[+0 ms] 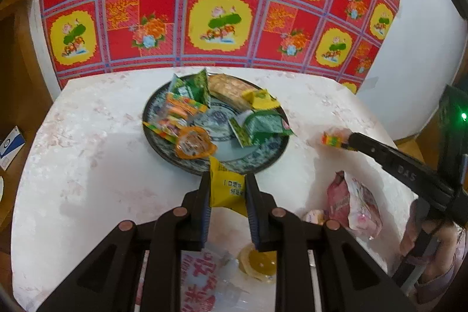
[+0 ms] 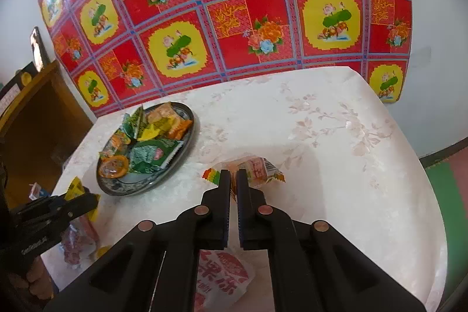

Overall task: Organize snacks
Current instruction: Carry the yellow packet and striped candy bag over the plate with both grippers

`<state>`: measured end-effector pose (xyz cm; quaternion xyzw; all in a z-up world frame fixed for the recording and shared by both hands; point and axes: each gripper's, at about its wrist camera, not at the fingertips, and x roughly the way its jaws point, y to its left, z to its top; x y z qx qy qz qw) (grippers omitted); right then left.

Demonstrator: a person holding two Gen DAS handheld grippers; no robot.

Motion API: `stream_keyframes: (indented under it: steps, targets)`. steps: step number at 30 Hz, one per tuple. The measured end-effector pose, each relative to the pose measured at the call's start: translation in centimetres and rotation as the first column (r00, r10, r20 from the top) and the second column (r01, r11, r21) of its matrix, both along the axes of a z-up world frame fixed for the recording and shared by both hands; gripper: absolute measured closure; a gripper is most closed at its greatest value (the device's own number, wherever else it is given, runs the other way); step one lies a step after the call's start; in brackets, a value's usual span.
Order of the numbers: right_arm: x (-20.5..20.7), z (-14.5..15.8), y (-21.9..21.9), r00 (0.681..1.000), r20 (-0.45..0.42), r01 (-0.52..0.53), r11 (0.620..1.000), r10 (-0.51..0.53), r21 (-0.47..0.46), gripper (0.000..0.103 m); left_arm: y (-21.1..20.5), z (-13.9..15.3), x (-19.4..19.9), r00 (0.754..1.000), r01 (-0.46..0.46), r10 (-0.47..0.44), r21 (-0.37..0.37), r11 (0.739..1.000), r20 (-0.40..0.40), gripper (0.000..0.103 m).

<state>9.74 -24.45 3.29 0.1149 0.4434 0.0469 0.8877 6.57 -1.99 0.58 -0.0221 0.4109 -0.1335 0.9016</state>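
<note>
Black jaws of the left gripper fill the foreground of the left wrist view, clamped on a yellow snack packet held just short of the near rim of a blue-and-white plate. On the plate lie green packets, an orange jelly cup, a tan wrapped biscuit and other small wrappers. To the right, the right gripper reaches in, its tips closed on a clear, multicoloured candy wrapper that is down at the white floral tablecloth. A pink bag lies near it, and a yellow jelly cup sits below the left jaws. Behind the table hangs a red, yellow and blue floral sheet.

Seen from the right wrist, the right gripper has its jaws nearly together, pinching the edge of the candy wrapper, which rests on the tablecloth to the right of the plate. At lower left the left gripper holds the yellow snack packet just beside the plate's near rim. A white bag with red lettering lies beneath the right gripper.
</note>
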Motion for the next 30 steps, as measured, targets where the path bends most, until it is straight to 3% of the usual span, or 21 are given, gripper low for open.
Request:
stream_keyframes:
  steps: [8,15,17,19,23,30]
  targets:
    - [-0.2,1.8,1.3,0.997,0.052,-0.051,0.999,0.051,0.001,0.098,0.8,0.9,1.1,0.999,-0.025,0.025,0.005,1.0,0.023,0.081]
    - [0.0,0.6,2.1,0.994,-0.012,-0.113,0.994,0.113,0.001,0.096,1.0,0.7,1.5,0.999,-0.032,0.032,0.003,0.999,0.015,0.081]
    - [0.0,0.6,2.4,0.992,-0.014,-0.123,0.992,0.123,-0.011,0.087,1.0,0.6,1.4,0.999,-0.032,0.032,0.001,0.999,0.011,0.081]
    - [-0.1,0.6,2.5,0.992,-0.017,-0.123,0.992,0.122,-0.029,0.066,1.0,0.6,1.4,0.999,-0.033,0.033,-0.004,0.999,0.008,0.081]
    - [0.1,0.2,2.6,0.994,-0.047,-0.104,0.992,0.1,-0.078,0.062,1.2,0.6,1.4,0.999,-0.036,0.036,-0.008,0.999,0.009,0.081]
    - [0.8,-1.5,3.1,0.986,-0.11,-0.139,0.981,0.124,-0.136,0.044,1.4,0.4,1.5,0.999,-0.042,0.042,-0.012,0.999,0.003,0.081]
